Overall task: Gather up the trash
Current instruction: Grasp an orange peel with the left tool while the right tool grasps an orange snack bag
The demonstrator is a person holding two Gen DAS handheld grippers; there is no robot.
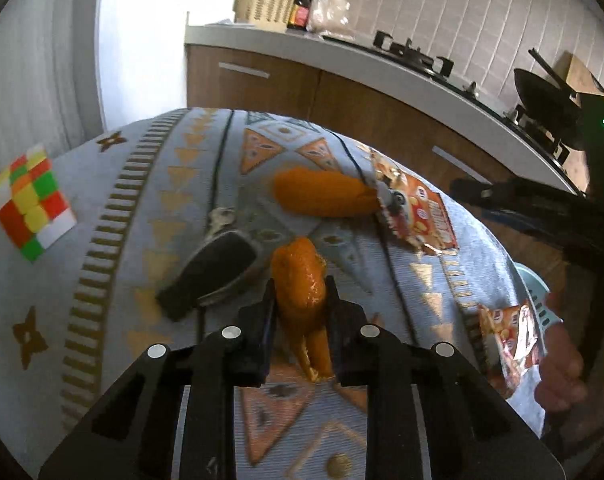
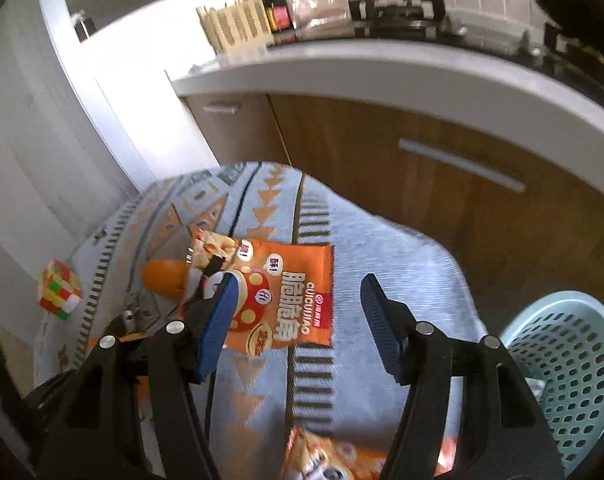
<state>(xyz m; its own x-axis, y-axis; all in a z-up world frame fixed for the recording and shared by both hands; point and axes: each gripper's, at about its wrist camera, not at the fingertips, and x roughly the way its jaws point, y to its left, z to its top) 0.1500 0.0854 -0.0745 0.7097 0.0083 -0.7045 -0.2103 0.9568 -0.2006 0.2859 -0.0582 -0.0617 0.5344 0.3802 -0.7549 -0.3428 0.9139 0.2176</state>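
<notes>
Kitchen cabinets and a stove counter run behind the patterned tablecloth (image 1: 114, 216) we work over. Our left gripper (image 1: 300, 312) has its jaws closed narrow on an orange peel (image 1: 300, 280), above the middle of the cloth. Our right gripper (image 2: 298, 320) hangs with jaws wide over the snack wrapper (image 2: 278, 300). We judge the slick peel could slip, or miss the blue basket (image 2: 574, 360) off the table's right edge. A puzzle cube (image 1: 32, 200) sits by the left edge.

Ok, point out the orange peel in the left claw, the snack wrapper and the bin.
orange peel (image 1: 300, 284): left wrist view, its upper bulge.
snack wrapper (image 2: 298, 292): right wrist view, printed front.
bin (image 2: 574, 360): right wrist view, perforated inner wall.
</notes>
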